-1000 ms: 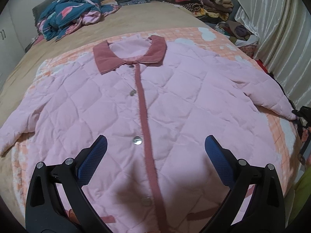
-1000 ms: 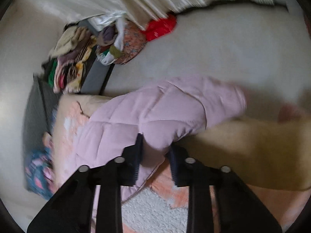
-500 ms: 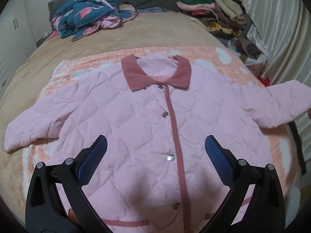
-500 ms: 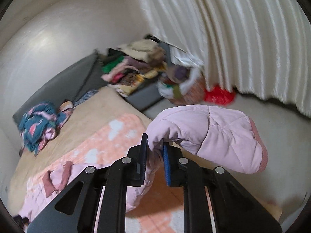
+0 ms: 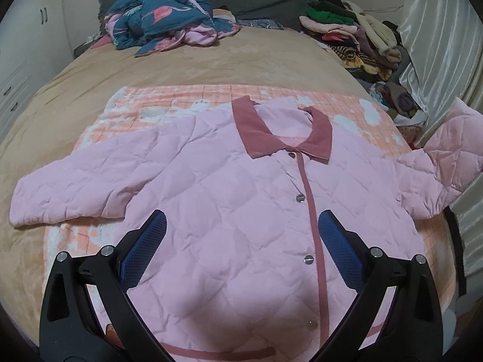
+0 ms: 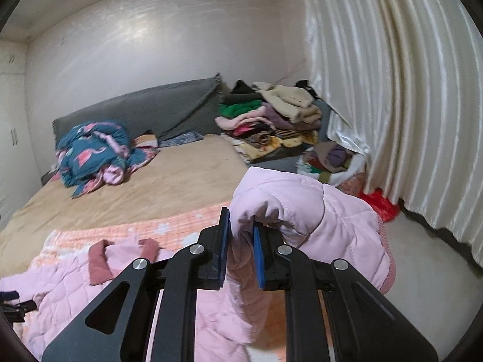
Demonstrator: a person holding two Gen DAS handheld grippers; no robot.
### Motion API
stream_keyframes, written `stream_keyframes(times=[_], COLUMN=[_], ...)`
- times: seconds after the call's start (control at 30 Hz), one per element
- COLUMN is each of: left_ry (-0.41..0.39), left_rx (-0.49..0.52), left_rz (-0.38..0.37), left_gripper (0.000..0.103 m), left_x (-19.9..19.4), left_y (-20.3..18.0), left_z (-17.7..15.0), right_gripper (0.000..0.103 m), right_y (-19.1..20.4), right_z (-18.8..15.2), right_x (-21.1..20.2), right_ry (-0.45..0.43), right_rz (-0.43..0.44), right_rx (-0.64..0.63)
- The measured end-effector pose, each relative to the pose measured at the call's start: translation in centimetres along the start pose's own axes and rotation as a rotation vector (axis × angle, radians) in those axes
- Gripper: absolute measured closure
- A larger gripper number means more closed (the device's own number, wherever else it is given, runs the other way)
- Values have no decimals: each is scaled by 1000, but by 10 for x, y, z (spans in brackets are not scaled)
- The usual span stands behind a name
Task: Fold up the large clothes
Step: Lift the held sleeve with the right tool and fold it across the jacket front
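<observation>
Your right claw grips the pink jacket's raised sleeve; your left claw hovers wide open. Folding has barely begun on the bed.

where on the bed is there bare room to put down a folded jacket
The widest free patch is the tan bedspread between the blue flamingo quilt at the headboard and the pink jacket's collar. A narrower strip runs beside the jacket's flat sleeve. The far corner is crowded with the clothes pile. The right claw holds the other sleeve up.
</observation>
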State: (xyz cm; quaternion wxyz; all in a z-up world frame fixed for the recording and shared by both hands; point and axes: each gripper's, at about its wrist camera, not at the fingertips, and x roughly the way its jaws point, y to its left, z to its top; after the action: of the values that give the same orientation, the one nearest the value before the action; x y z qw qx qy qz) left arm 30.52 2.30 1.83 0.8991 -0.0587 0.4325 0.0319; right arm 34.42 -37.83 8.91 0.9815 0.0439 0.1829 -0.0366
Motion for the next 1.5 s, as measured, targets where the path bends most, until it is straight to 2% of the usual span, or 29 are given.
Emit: stream_keyframes(times=[0.27, 0.47, 0.7, 0.83, 0.97, 1.1, 1.13, 1.23, 1.27, 1.33, 1.4, 1.47, 1.5], left_ry=[-52, -53, -36, -26, -21, -25, -25, -13, -10, 4, 13, 28, 29], left_rx=[-21, -76, -156, -188, -223, -266, -273, -289, -298, -307, -317, -318, -318], left_rz=[36, 41, 60, 67, 46, 43, 46, 38, 25, 1, 0, -18, -22], left_gripper=[9, 9, 9, 9, 9, 9, 9, 9, 9, 9, 9, 9, 9], left_x=[-9, -6, 5, 12, 19, 27, 30, 39, 42, 49, 54, 58, 58], left_y=[22, 46, 74, 84, 86, 87, 87, 88, 89, 91, 94, 95, 95], left_z=[6, 6, 3, -1, -3, -5, -6, -10, -11, -14, -17, -18, -19], right_gripper=[89, 89, 89, 89, 88, 85, 83, 63, 54, 50, 42, 40, 36], right_y=[69, 126, 197, 224, 239, 243, 241, 237, 233, 225, 213, 191, 179], right_z=[4, -15, -51, -74, -100, -130, -136, -154, -160, -175, -184, -191, -193], right_x=[11, 20, 40, 51, 66, 81, 83, 83, 82, 79, 78, 76, 75], right_ry=[2, 26, 98, 146, 204, 285, 300, 341, 362, 398, 435, 469, 469], right_rz=[71, 146, 231, 270, 309, 357, 372, 419, 438, 457, 437, 467, 479], right_rx=[-99, -150, -234, -252, -245, -187, -166, -98, -79, -56, -7, 133, 217])
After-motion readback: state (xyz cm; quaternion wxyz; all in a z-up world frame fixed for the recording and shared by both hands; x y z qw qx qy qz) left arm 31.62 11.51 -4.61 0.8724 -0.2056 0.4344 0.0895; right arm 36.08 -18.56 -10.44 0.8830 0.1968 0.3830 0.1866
